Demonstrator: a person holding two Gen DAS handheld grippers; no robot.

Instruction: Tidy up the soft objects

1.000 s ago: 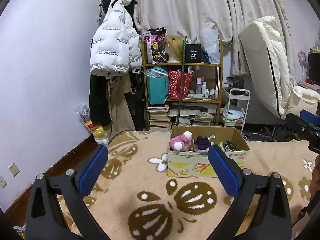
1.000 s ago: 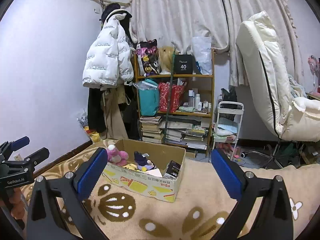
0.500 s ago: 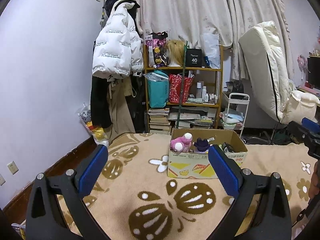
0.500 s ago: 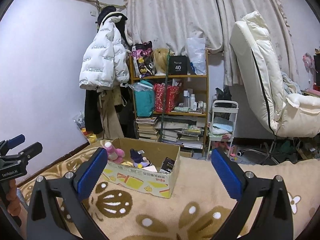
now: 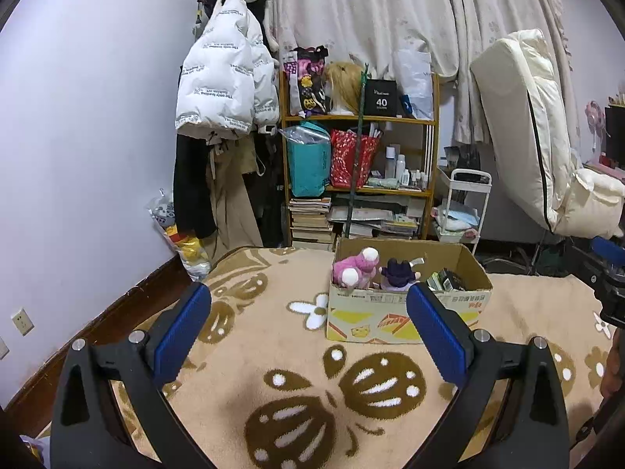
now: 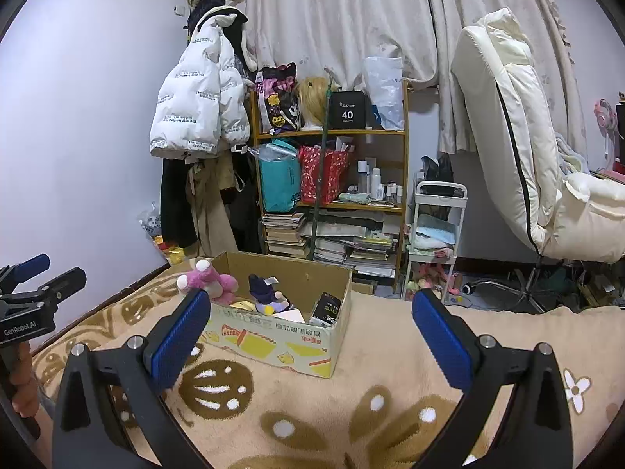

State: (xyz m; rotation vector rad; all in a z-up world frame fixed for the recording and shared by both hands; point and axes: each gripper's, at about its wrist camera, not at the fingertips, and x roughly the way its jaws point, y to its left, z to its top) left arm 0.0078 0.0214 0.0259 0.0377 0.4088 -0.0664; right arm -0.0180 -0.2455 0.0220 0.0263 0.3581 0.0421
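While both grippers, left [image 5: 308, 332] and right [image 6: 310, 336], hover spread wide and empty, a pink plush [image 5: 357, 269] sits in the box [image 5: 406, 314]; likely light and squashy, best pinched around its body.

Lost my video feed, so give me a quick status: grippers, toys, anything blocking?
Left gripper open, empty. Right gripper open, empty. Pink plush and purple plush sit in the box on the blanket. Path to box unobstructed.

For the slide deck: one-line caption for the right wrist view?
Open right gripper faces a cardboard box on patterned carpet holding a pink plush and dark purple plush.
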